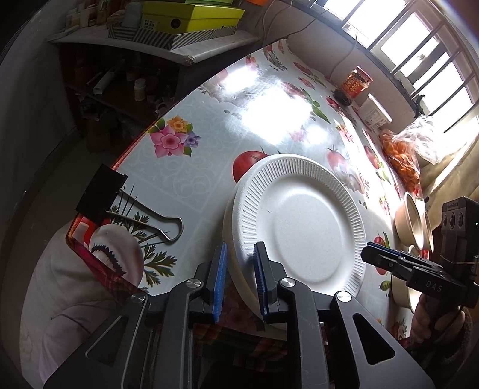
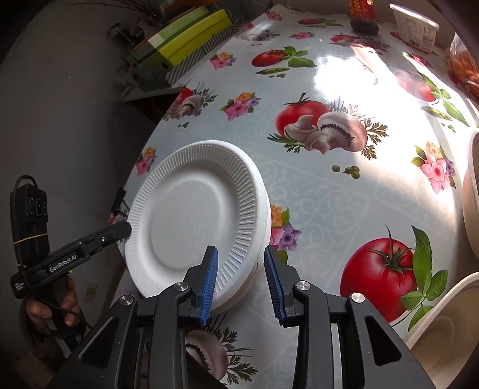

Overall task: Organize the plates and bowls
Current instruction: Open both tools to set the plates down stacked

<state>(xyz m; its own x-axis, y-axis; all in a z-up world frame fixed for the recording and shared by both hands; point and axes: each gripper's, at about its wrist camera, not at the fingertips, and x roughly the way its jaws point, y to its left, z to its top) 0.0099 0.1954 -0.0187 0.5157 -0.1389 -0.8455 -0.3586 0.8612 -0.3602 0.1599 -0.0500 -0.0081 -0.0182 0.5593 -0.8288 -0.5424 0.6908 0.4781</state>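
Observation:
A stack of white foam plates (image 1: 299, 224) lies on the patterned tablecloth (image 1: 203, 155) near the table's edge. My left gripper (image 1: 239, 269) has its blue pads on either side of the stack's near rim, seemingly pinching it. The stack also shows in the right wrist view (image 2: 194, 221). My right gripper (image 2: 241, 275) is open, its left pad over the stack's right rim, its right pad over the tablecloth. The left gripper's tip (image 2: 119, 232) touches the stack's left rim there. Beige bowls (image 1: 413, 221) stand at the right.
A black binder clip (image 1: 101, 194) clamps the cloth at the table's edge. A red can (image 1: 357, 82), a white box (image 1: 375, 112) and a bag of oranges (image 1: 402, 155) stand along the far side by the window. A shelf with green boxes (image 1: 191, 18) is behind.

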